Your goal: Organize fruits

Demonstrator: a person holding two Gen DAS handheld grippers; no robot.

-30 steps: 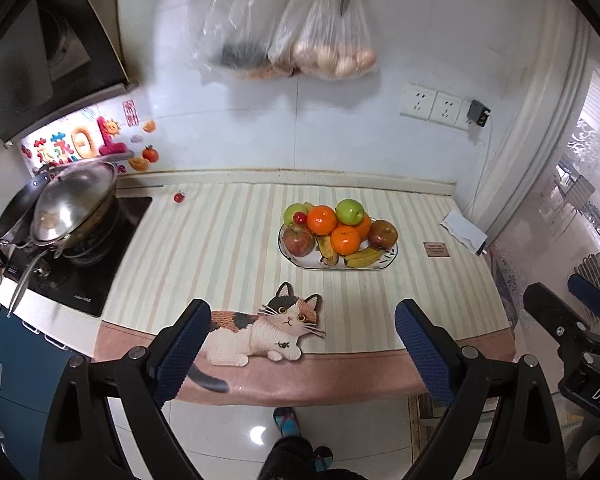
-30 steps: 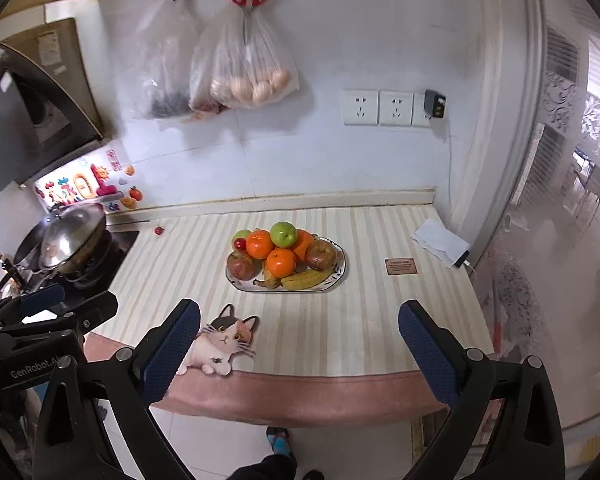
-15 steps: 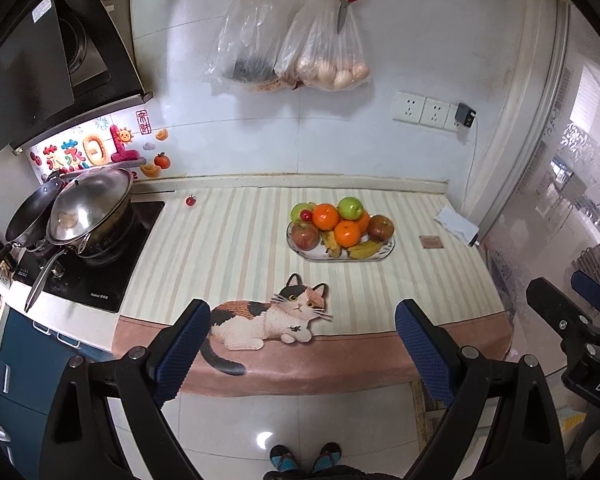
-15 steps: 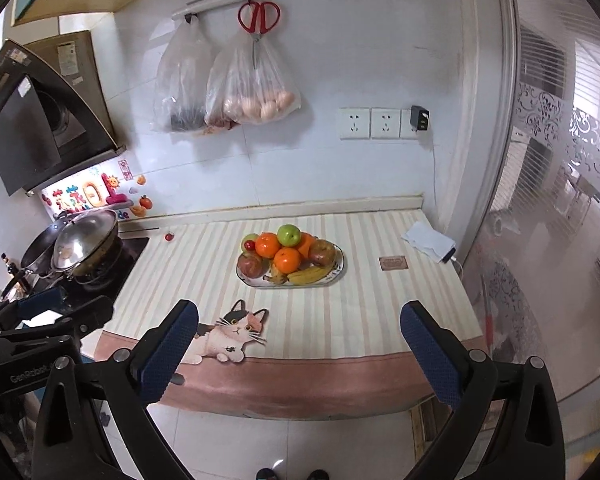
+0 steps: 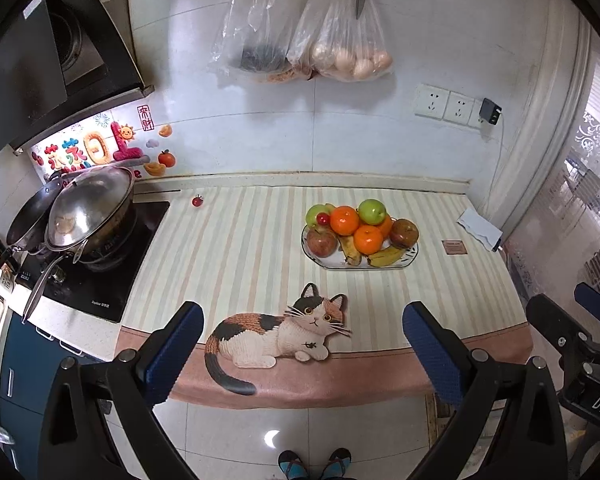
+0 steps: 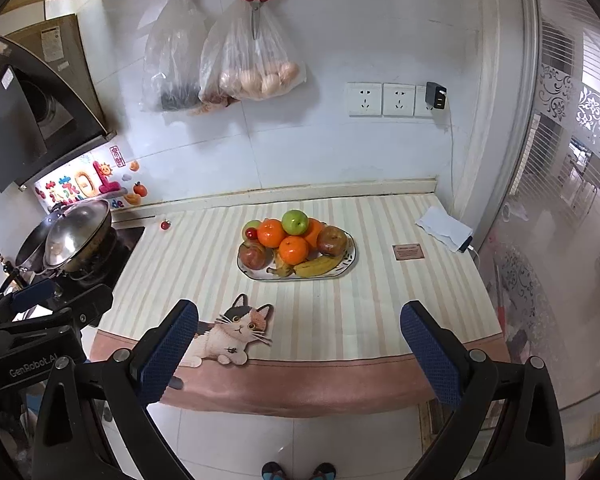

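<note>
Nearest, the left gripper (image 5: 302, 344) and right gripper (image 6: 298, 340) hang before the bench (image 5: 236, 264), jaws spread wide and empty, the left's having just been opening. Farther back, the fruits (image 6: 296, 242) sit piled on a plate (image 6: 260, 274); a cherry tomato (image 6: 165, 224) lies apart near the wall.

The left gripper (image 6: 40, 320) housing reads "GenRobot.AI". The right gripper (image 5: 580, 340) body shows "DAS", cut off. Wall stickers (image 5: 96, 148) far left aren't legible.
</note>
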